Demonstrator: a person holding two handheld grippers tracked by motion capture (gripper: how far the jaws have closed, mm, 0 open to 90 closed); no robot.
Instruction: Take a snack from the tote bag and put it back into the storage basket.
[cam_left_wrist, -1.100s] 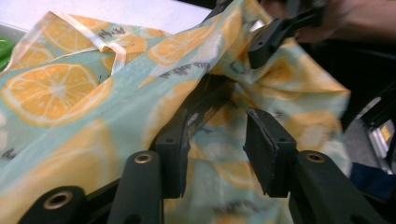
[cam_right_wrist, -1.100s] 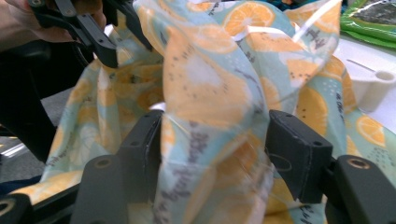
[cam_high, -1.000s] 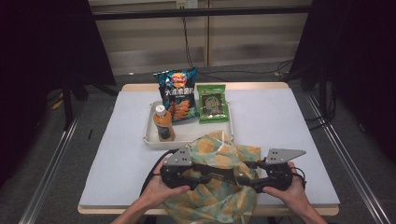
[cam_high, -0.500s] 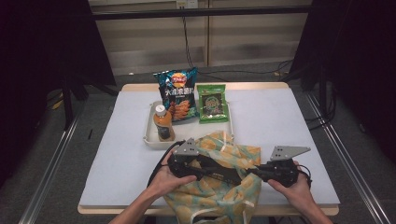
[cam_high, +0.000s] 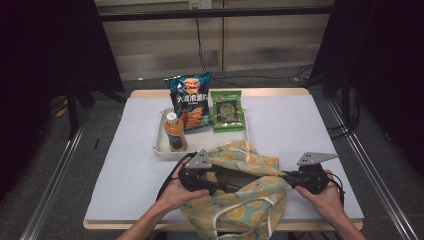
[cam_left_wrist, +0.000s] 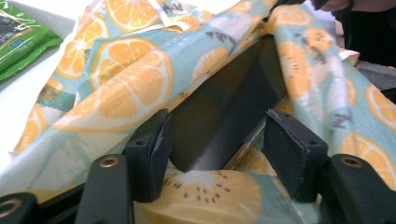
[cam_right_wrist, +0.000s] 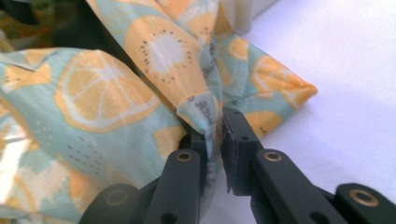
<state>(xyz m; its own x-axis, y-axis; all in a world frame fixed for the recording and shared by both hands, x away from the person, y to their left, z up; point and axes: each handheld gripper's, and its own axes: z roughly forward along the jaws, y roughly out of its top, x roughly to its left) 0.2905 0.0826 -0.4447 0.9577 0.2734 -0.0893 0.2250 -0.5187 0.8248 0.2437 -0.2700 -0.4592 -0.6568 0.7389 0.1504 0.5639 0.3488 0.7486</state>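
A cloth bag (cam_high: 240, 202) printed with orange slices lies at the table's front edge, its dark mouth stretched sideways between my two grippers. My left gripper (cam_high: 222, 181) points into the mouth from the left. Its jaws (cam_left_wrist: 217, 149) have just been opening and stand apart, with the bag's dark inside and a fold of cloth between them, and the pads (cam_left_wrist: 152, 149) do not press. My right gripper (cam_high: 281, 178) holds the bag's right rim. Its jaws (cam_right_wrist: 217, 135) have just been closing and pinch a bunched edge of the cloth (cam_right_wrist: 203, 107).
A white tray (cam_high: 159, 150) stands behind the bag with an orange drink bottle (cam_high: 174, 132), a blue crisp packet (cam_high: 189, 100) and a green snack packet (cam_high: 227, 110) in it. The green packet (cam_left_wrist: 18, 37) lies past the bag. White table cover (cam_high: 300, 125) stretches to the right.
My right gripper has shut on the bag's rim and moved right, pulling the mouth wider. The left hand has hardly moved while its jaws spread.
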